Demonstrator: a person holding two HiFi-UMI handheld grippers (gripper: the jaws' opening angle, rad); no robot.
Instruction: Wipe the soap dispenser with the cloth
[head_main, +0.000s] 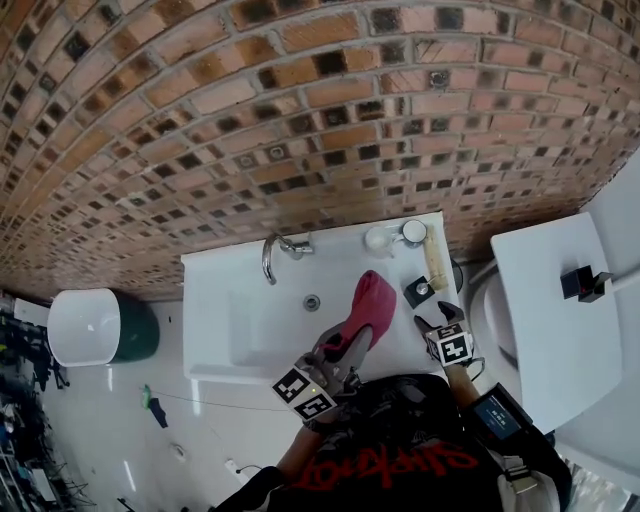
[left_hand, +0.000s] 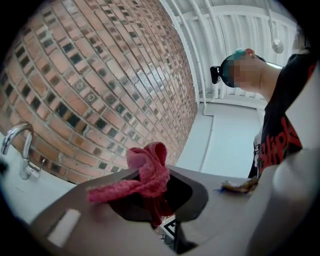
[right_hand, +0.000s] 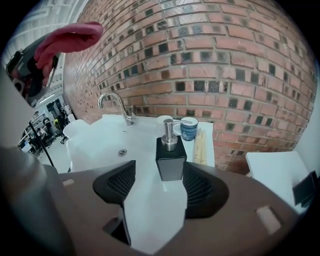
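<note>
Over a white sink (head_main: 215, 300) set against a brick wall, the head view looks steeply down. The left gripper (head_main: 345, 348) holds a pink cloth (head_main: 368, 305) up above the basin, right of the faucet (head_main: 275, 250). A black soap dispenser (head_main: 420, 291) with a silver pump stands on the sink's right ledge, just beside the cloth but apart from it. The right gripper (head_main: 437, 322) points at the dispenser from the near side. Behind the dispenser sit a blue cup (head_main: 413, 232) and a pale tube (head_main: 436, 262).

Along the left gripper's jaws, the left gripper view shows the left gripper (left_hand: 155, 200) closed tight on the cloth (left_hand: 147, 177), which bunches up and droops over both jaws. Brick wall fills the background, and the dispenser is not in this view.

Down the right gripper's jaws, the right gripper view shows the right gripper (right_hand: 157, 195) with its 2 jaws spread well apart and nothing in their hold. The dispenser (right_hand: 170, 156) stands upright just ahead of them, framed in the gap, with neither pad visibly pressing on it. The cloth (right_hand: 70, 37) hangs high at upper left.

Judging by this, the wiping looks not yet begun: the cloth is picked up, but steadying the dispenser and rubbing it are both left.
</note>
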